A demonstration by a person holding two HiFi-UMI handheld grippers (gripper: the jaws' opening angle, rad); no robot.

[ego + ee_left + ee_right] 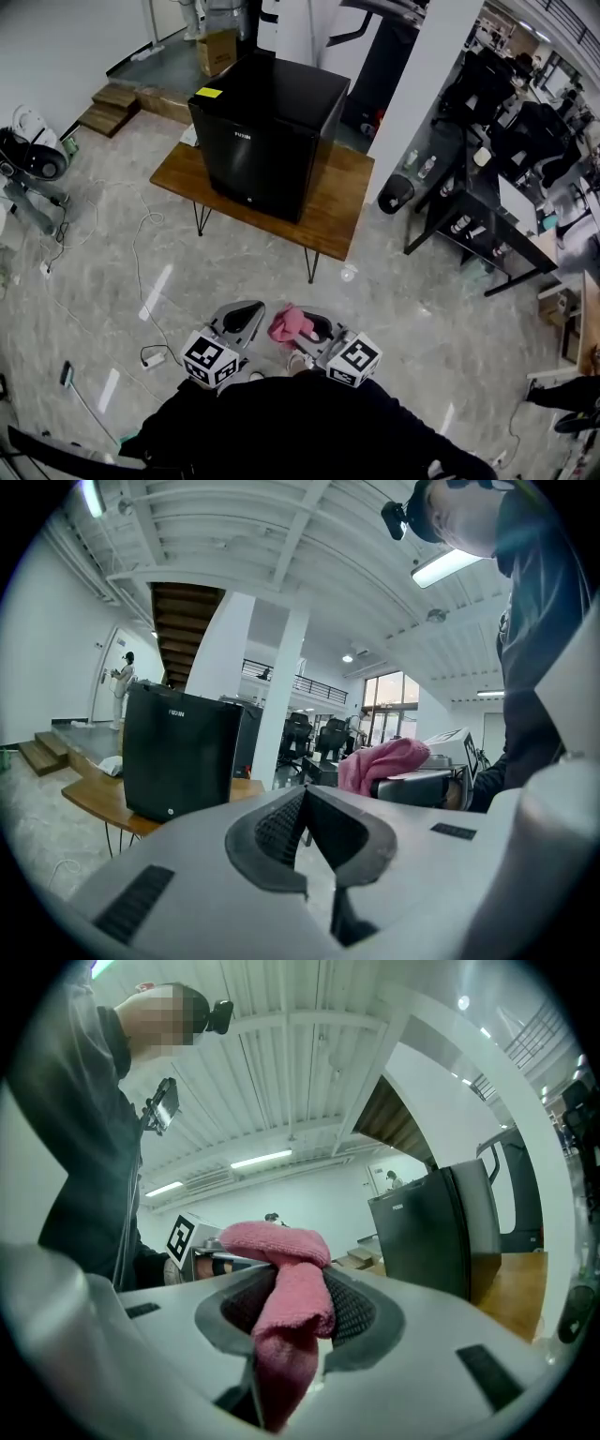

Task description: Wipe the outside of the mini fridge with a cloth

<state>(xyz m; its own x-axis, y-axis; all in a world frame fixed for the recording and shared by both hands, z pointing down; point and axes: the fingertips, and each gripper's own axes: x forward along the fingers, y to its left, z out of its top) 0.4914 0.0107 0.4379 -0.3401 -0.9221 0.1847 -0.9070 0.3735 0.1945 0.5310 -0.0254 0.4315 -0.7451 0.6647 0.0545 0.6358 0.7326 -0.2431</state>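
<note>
The black mini fridge [267, 131] stands on a low wooden table [333, 220] a few steps ahead of me. Both grippers are held close to my body, well short of it. My right gripper [311, 329] is shut on a pink cloth [289, 324]; in the right gripper view the cloth [292, 1312] hangs folded between the jaws, with the fridge [431, 1232] beyond. My left gripper [242, 320] is shut with nothing in it. The left gripper view shows its tips [306, 789] meeting, the fridge [178, 752] ahead and the cloth [384, 761] off to the right.
Cables [141, 272] trail over the marble floor between me and the table. Wooden steps [111, 105] and a cardboard box [217, 51] lie behind the fridge. A white pillar [427, 84] and desks with chairs [506, 159] stand at the right, a white machine [30, 155] at the left.
</note>
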